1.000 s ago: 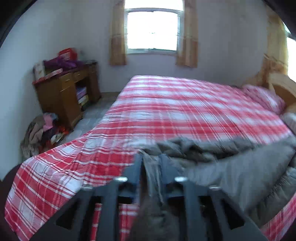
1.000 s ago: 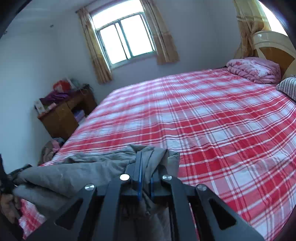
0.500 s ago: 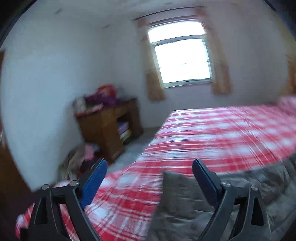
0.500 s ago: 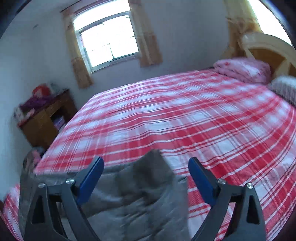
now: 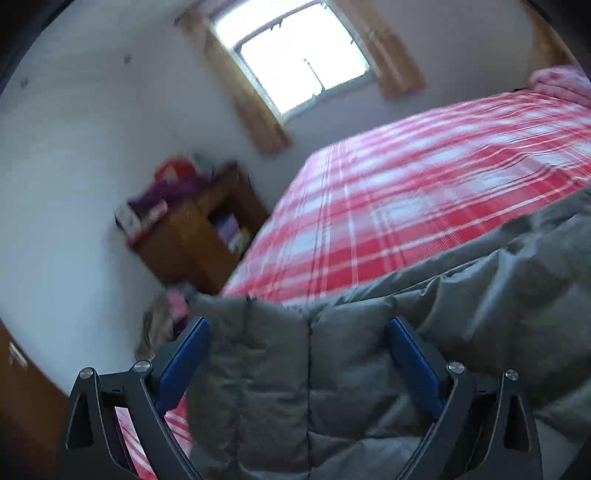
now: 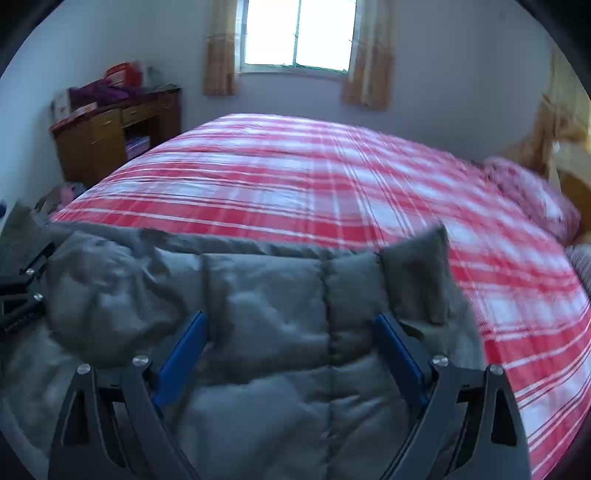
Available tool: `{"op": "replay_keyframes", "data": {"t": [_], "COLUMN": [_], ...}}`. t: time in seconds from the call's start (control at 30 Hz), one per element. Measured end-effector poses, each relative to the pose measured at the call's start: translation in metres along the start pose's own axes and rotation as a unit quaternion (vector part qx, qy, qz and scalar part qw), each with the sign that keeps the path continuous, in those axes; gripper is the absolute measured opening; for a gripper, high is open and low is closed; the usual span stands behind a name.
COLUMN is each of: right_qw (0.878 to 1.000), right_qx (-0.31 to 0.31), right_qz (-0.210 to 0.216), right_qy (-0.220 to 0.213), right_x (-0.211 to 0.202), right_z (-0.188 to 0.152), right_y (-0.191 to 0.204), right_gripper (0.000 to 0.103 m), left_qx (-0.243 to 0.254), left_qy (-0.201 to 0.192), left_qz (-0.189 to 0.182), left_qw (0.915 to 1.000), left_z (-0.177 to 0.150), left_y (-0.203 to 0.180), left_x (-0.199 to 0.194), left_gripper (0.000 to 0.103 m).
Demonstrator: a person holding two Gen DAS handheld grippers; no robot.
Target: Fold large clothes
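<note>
A grey quilted padded garment [image 5: 388, 332] lies along the near edge of the bed with the red and white checked cover [image 5: 424, 177]. My left gripper [image 5: 297, 325] is open, its blue-padded jaws wide apart above the garment's left end. In the right wrist view the same garment [image 6: 258, 295] lies folded over, one corner [image 6: 417, 273] sticking up. My right gripper [image 6: 290, 319] is open above the garment, holding nothing. Part of the left gripper's black frame [image 6: 22, 291] shows at the left edge.
A wooden desk [image 6: 110, 136] piled with clothes and boxes stands left of the bed under the window [image 6: 299, 33]. A heap of clothes [image 5: 166, 321] lies on the floor by it. A pink pillow [image 6: 532, 195] and the wooden headboard [image 6: 569, 173] are at the right.
Both grippers were shut on the grey garment a second ago. They opened and let it drop onto the bed, then drew back and tilted; both stay open over it now.
</note>
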State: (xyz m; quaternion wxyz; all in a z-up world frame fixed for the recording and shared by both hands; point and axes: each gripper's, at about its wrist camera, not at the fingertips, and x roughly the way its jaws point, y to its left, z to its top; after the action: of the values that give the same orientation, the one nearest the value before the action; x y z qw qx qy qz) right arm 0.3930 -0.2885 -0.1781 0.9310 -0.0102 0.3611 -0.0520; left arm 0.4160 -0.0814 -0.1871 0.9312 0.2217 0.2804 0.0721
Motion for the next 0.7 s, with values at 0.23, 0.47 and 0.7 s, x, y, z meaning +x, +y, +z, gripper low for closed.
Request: {"op": "replay_keyframes", "data": {"t": [0.23,0.47,0.7], "right_qw": [0.999,0.997,0.997], "right_qx": [0.045,0.070,0.067], "right_qz": [0.002,0.006,-0.004], "right_qy": [0.006,0.022,0.042], "right_x": [0.012,0.022,0.032], "right_z": [-0.012,-0.016,-0.017], "right_y": [-0.014,-0.023,-0.020], "right_gripper": [0.093,0.094,0.096], "left_qx": [-0.019,-0.024,-0.016], "left_qy": [0.017,0.040,0.052], "left_qz": [-0.016,-0.038,-0.036], "left_qw": [0.9995,0.9982,0.9979], "left_z": [-0.004,-0.003,-0.005], "left_y": [-0.012,-0.016,-0.022], "left_x": [0.021,0.035,0.040], "left_gripper": [0.100,0.102,0.102]}}
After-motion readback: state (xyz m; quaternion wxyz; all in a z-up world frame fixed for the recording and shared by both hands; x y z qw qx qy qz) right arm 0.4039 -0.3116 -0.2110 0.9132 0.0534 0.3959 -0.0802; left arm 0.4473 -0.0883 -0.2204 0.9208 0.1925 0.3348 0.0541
